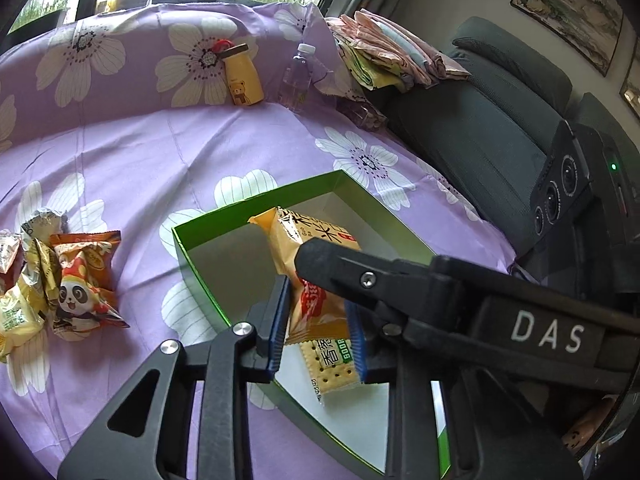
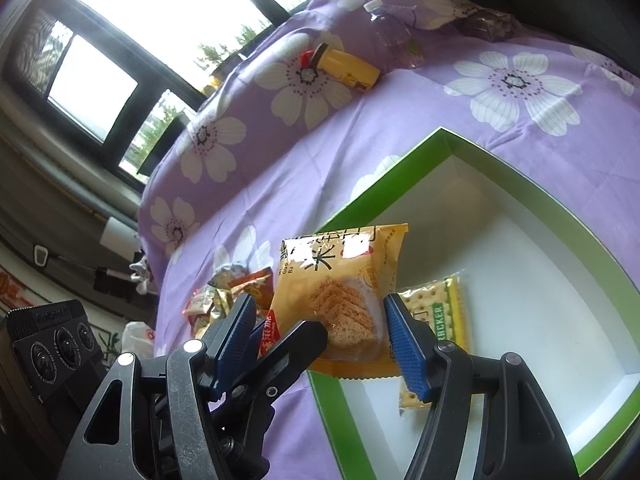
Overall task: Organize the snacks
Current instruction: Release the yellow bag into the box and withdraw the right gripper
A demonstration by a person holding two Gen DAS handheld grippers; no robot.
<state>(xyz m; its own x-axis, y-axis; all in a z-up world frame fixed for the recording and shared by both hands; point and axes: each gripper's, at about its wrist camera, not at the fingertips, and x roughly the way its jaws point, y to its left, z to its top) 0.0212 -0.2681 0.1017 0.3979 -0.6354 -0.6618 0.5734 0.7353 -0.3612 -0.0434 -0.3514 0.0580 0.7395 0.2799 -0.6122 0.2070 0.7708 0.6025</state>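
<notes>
An orange rice-cracker packet [image 1: 308,280] hangs over the green box [image 1: 256,204], which has a white floor. My left gripper [image 1: 318,328] is shut on the packet's lower part. The same packet [image 2: 340,292] shows in the right wrist view, between the wide-apart blue pads of my right gripper [image 2: 320,332], which is open and does not pinch it. A yellow cracker packet [image 1: 332,364] lies on the box floor; it also shows in the right wrist view [image 2: 440,312]. A pile of loose snack packets [image 1: 60,284] lies on the purple cloth left of the box.
A yellow bear bottle [image 1: 242,76] and a clear water bottle [image 1: 298,76] lean against the cushion at the back. Folded cloths [image 1: 384,52] lie on a dark armchair [image 1: 500,120] at the right. The box's green rim [image 2: 400,176] lies on flowered purple cloth [image 1: 160,152].
</notes>
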